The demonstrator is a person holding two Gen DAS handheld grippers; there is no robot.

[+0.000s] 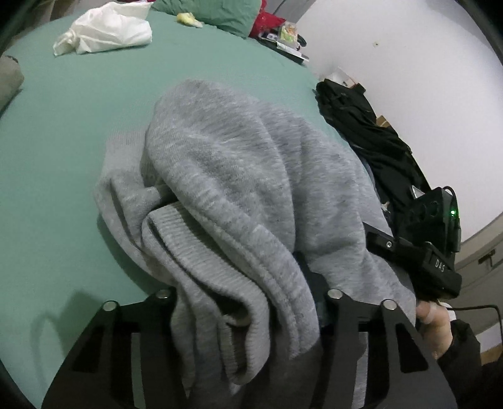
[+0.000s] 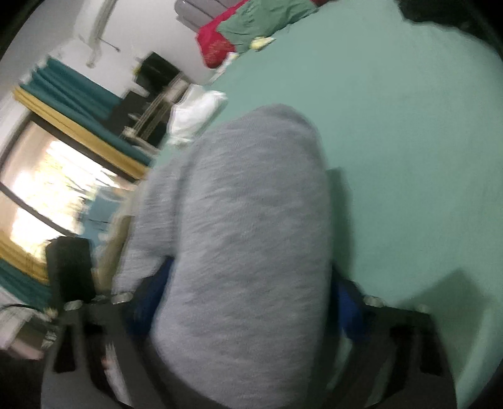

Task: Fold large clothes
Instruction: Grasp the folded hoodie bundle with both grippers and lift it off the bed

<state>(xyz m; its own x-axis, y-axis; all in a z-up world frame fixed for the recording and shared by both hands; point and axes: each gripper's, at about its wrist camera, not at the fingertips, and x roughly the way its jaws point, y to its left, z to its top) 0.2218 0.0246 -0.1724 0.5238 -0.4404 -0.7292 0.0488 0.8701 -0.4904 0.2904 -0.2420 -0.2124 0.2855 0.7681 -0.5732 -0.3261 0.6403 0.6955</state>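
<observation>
The grey sweater (image 1: 239,188) fills my view, bunched into thick folds and draped over the near edge of the green bed sheet (image 1: 63,132); its ribbed hem hangs down through my left gripper (image 1: 251,299), between the two black fingers, and I cannot tell whether the pads press on it or merely flank it. Through my right camera, which is badly blurred, the same sweater (image 2: 245,236) mounds up between the jaws of the right gripper (image 2: 248,302); blue pads (image 2: 345,311) show on either side of the cloth, and again I cannot tell if they clamp it. From the left view I see the right gripper's body (image 1: 433,251) with a green light lit, a hand (image 1: 437,327) below it. Further out, a white cloth (image 1: 107,31) lies crumpled on the far part of the sheet; a green pillow (image 1: 217,12) sits beyond it; black clothing (image 1: 371,132) is heaped past the bed's right edge.
</observation>
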